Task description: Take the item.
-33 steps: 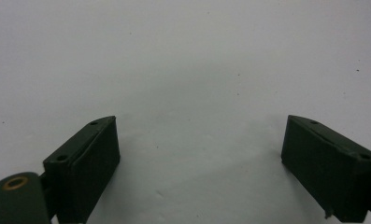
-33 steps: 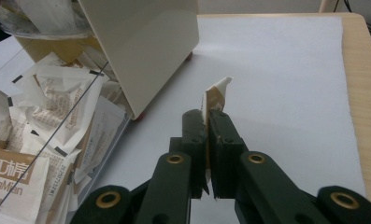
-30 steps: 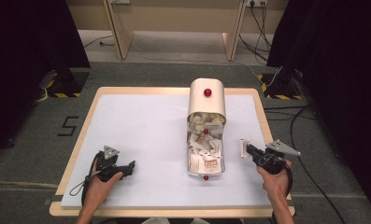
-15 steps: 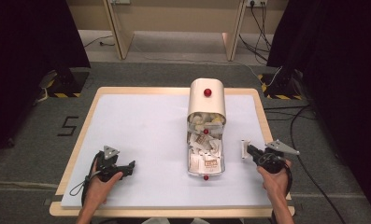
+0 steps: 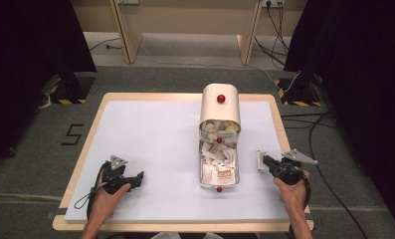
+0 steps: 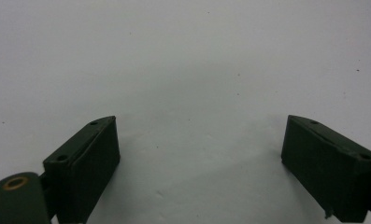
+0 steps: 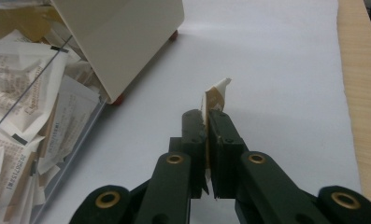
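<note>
Right gripper [image 7: 206, 122] near the table's [image 5: 150, 134] right edge, jaws clamped on a small flat tan-and-white paper sachet [image 7: 214, 95]. Judged featherlight, limp, crushable; best pinched flat by one edge. Left gripper [image 6: 199, 158] gaped wide, empty.

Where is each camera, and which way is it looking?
High view: above the table's near side, looking forward and down; both hands, left gripper, right gripper.
Left gripper view: on that gripper, facing the white table; open jaws.
Right gripper view: on that gripper, shut on a packet.
Shared: packet box.
</note>
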